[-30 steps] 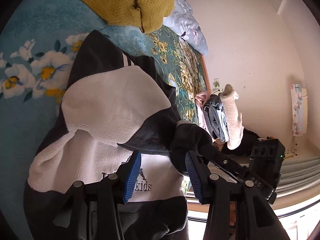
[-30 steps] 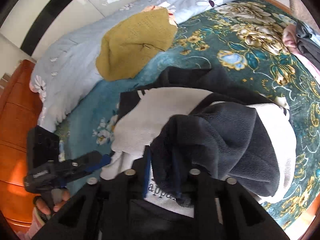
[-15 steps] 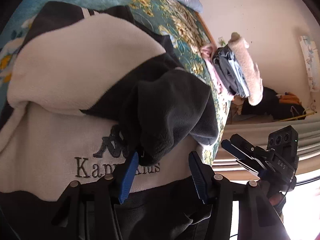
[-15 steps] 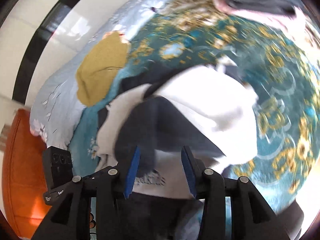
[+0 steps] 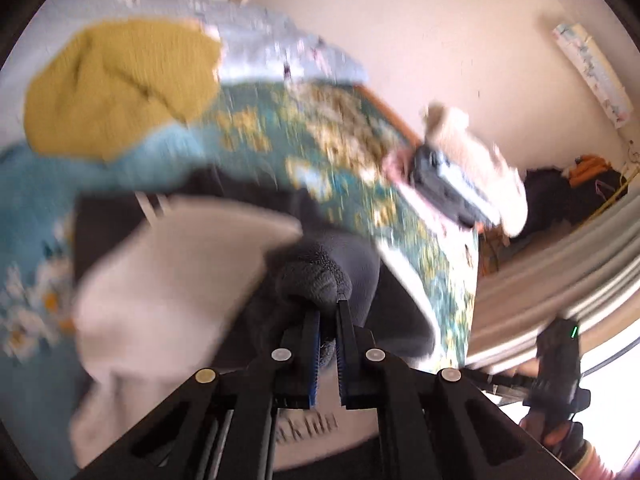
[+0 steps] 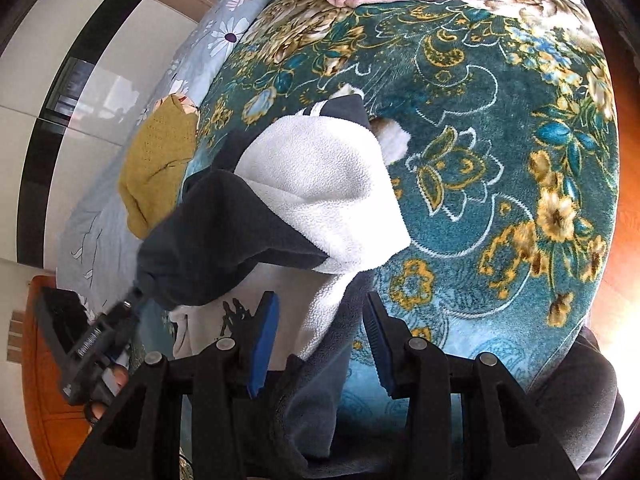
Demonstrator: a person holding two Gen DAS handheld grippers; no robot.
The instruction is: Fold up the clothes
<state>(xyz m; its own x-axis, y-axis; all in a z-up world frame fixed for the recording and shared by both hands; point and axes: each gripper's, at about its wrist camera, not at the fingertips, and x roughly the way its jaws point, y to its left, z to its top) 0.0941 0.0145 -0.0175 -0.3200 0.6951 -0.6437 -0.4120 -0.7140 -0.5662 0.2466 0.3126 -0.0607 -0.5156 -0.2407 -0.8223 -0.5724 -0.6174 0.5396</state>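
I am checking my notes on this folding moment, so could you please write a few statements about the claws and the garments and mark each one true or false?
1. The left claw is shut on the dark sleeve of the fleece top. True.
2. The right claw is clamped on the mustard sweater. False: its jaws stand open and the mustard sweater lies apart, near the grey bedding.
3. The fleece top lies on a teal floral blanket. True.
4. The fleece top is red. False: it is white and dark grey.
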